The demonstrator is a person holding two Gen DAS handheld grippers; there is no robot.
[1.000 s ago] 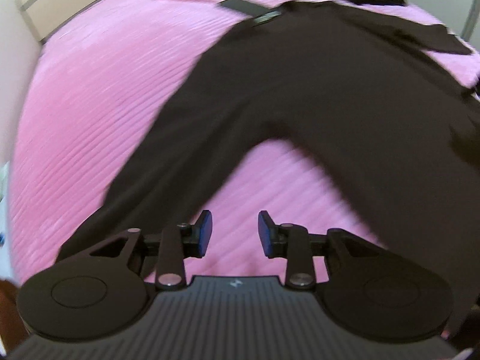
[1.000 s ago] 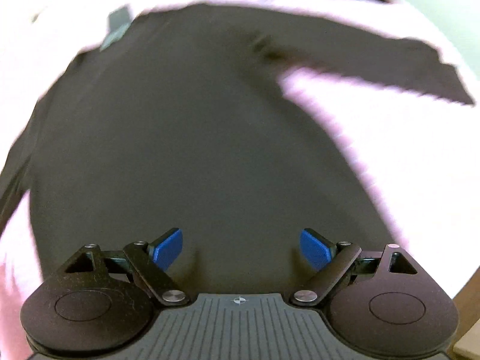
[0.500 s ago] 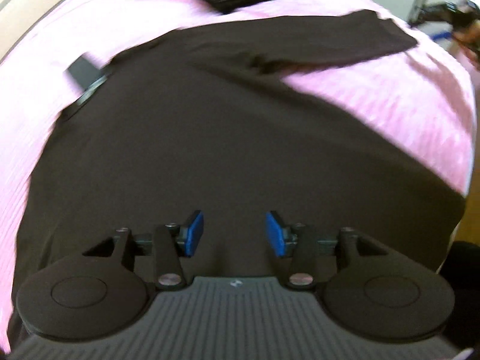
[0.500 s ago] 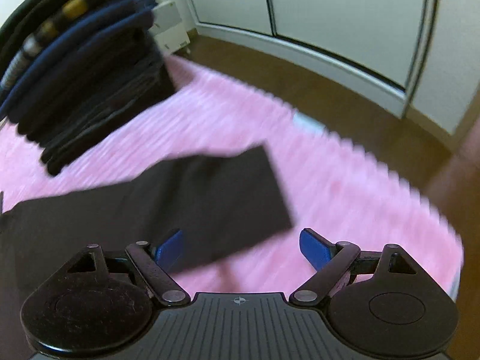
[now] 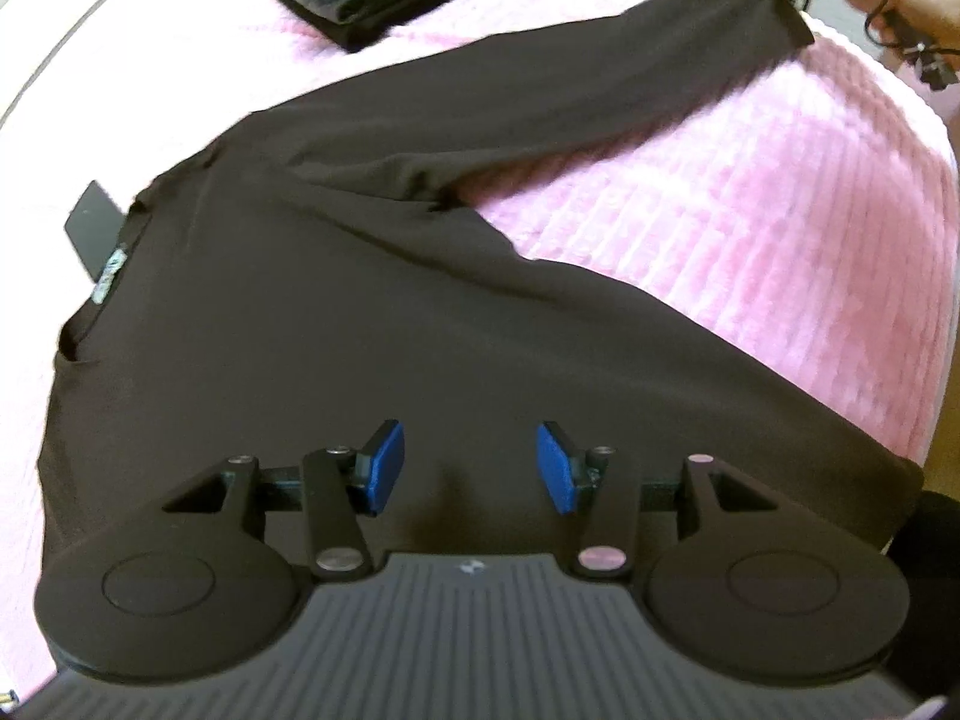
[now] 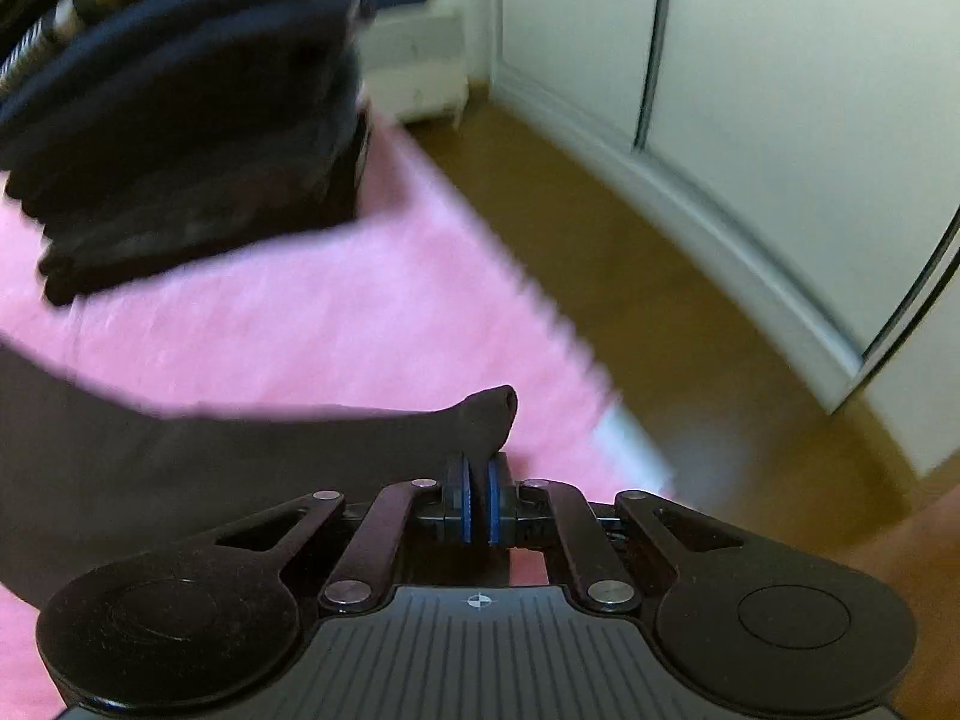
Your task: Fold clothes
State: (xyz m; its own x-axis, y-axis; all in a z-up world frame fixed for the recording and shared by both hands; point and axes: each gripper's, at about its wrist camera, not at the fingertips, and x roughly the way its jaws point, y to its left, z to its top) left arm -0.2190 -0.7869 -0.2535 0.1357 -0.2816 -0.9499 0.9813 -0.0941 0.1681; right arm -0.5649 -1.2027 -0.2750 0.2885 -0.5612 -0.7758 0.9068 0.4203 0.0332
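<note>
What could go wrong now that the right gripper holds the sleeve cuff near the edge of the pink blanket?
1. The right gripper pinches only the tip of the cuff, so it may slip out when pulled.
2. The left gripper is open above the shirt; with nothing pinning it, the body may drag along.
3. The stack of folded clothes lies close by and could be knocked.

**Pink bed, wood floor, white sliding doors**

A pink ribbed bedspread (image 6: 336, 312) covers the bed across the lower left of the right wrist view. Beyond its edge, brown wooden flooring (image 6: 690, 324) runs to white sliding closet doors (image 6: 780, 90) filling the upper right. A small white cabinet (image 6: 420, 72), blurred, stands at top centre. Light is soft and even.
</note>
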